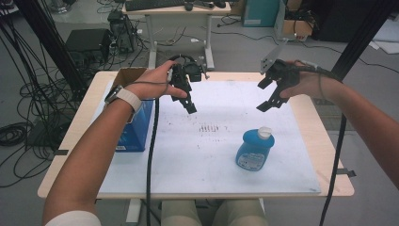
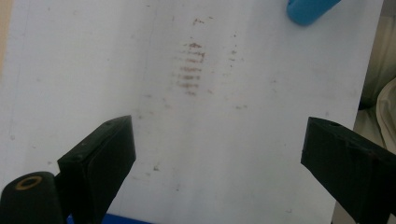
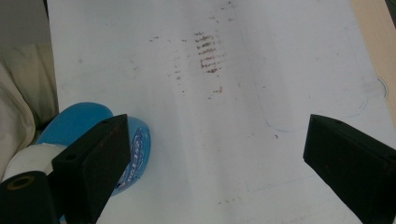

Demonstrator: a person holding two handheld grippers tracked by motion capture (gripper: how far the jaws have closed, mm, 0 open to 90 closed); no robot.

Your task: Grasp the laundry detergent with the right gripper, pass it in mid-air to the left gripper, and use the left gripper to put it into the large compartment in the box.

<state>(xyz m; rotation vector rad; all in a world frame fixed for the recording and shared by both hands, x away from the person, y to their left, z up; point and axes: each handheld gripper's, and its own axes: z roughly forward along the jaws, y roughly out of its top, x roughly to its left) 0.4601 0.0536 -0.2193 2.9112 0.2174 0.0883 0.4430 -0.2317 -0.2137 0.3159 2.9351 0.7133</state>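
Observation:
A blue bottle (image 1: 254,149) with a white cap stands on the white sheet (image 1: 211,160), right of the middle. At the table's left edge stands a blue box (image 1: 136,127) with an open cardboard flap. My left gripper (image 1: 187,101) hovers open above the sheet beside the box, jaws pointing down with nothing between them. To the right, my right gripper (image 1: 262,96) hangs open and empty, above and behind the bottle. The left gripper view has its own gripper (image 2: 217,144) wide apart over bare sheet, the bottle (image 2: 310,9) at the top edge. In the right gripper view the bottle (image 3: 140,149) lies partly behind the left jaw of my right gripper (image 3: 217,144).
Brown smudge marks (image 1: 209,127) stain the middle of the sheet. The wooden table (image 1: 329,155) shows around the sheet's edges. Cables trail from both grippers. Beyond the table stand a desk (image 1: 179,14), boxes and tangled cables on the floor.

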